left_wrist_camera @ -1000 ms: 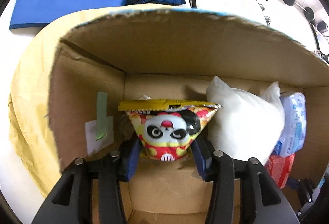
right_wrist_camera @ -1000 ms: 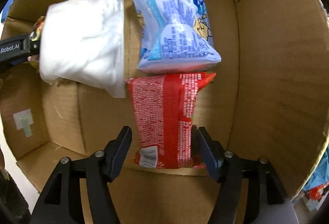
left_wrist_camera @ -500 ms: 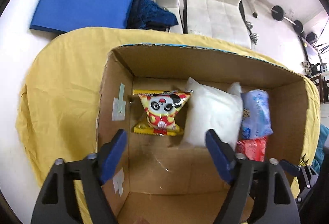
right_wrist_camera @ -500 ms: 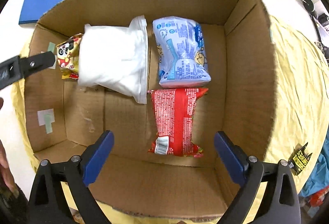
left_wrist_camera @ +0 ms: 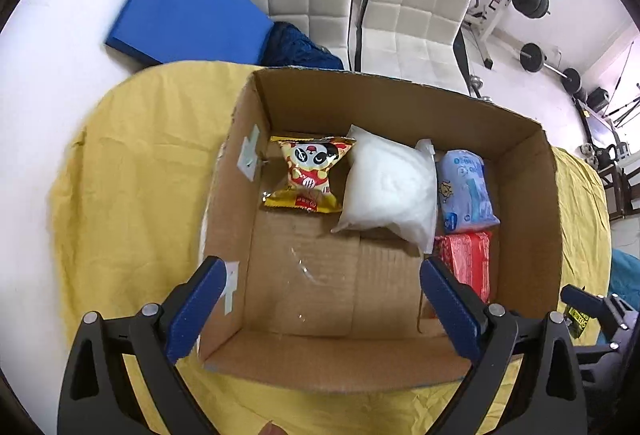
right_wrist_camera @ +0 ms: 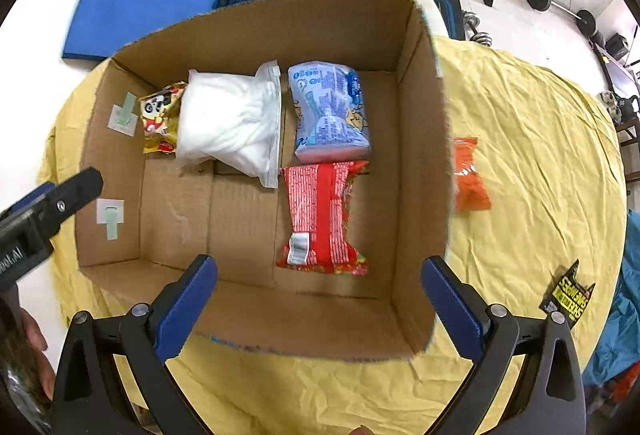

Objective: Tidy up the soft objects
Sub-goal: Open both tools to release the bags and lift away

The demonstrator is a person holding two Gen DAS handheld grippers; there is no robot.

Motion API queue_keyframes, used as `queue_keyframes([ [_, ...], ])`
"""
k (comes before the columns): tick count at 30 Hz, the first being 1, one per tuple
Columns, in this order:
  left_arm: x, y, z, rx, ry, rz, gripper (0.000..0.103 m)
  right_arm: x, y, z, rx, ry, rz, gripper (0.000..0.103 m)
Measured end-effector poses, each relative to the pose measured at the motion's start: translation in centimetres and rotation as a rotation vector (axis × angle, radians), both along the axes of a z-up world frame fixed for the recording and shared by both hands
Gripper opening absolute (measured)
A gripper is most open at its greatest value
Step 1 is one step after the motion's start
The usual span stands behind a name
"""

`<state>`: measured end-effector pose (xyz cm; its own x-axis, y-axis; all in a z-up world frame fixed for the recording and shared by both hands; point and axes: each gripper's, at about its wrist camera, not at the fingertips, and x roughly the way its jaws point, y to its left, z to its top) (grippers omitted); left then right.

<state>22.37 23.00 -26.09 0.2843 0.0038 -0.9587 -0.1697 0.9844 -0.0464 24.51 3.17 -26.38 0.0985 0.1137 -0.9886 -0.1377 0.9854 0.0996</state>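
Note:
An open cardboard box (left_wrist_camera: 400, 99) (right_wrist_camera: 420, 155) stands on a yellow cloth. Inside lie a panda snack pack (left_wrist_camera: 310, 171) (right_wrist_camera: 158, 119), a white pillow-like bag (left_wrist_camera: 388, 187) (right_wrist_camera: 230, 123), a light blue pack (left_wrist_camera: 464, 191) (right_wrist_camera: 330, 111) and a red pack (left_wrist_camera: 466, 261) (right_wrist_camera: 320, 215). My left gripper (left_wrist_camera: 322, 303) is open and empty above the box's near left side. My right gripper (right_wrist_camera: 320, 299) is open and empty above the near wall. An orange pack (right_wrist_camera: 470, 175) lies on the cloth right of the box.
A black and yellow packet (right_wrist_camera: 570, 297) (left_wrist_camera: 576, 319) lies on the yellow cloth (right_wrist_camera: 540, 139) at the right. A blue mat (left_wrist_camera: 180, 7), two white chairs (left_wrist_camera: 416, 11) and gym weights (left_wrist_camera: 532, 55) stand beyond the table. The left gripper's finger (right_wrist_camera: 60, 203) shows at the left.
Both grippers let go of their packs, opened wide and pulled back up out of the box. The panda pack and the red pack now lie on the box floor.

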Motion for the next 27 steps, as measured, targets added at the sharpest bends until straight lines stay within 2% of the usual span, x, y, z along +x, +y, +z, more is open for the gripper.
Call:
queue_keyframes([
  [4, -2.0, -0.8, 1.5, 0.017, -0.034, -0.012, 0.1, -2.1, -0.2, 0.8, 0.001, -0.046, 0.01, 0.103],
  [17, -7.4, -3.7, 8.5, 0.041, -0.146, -0.055, 0.1, -7.4, -2.3, 7.2, 0.06, -0.174, 0.012, 0.103],
  [27, -8.3, -5.0, 10.1, 0.042, -0.17, -0.045, 0.1, -8.4, -4.4, 8.9, 0.118, -0.186, 0.003, 0.103],
])
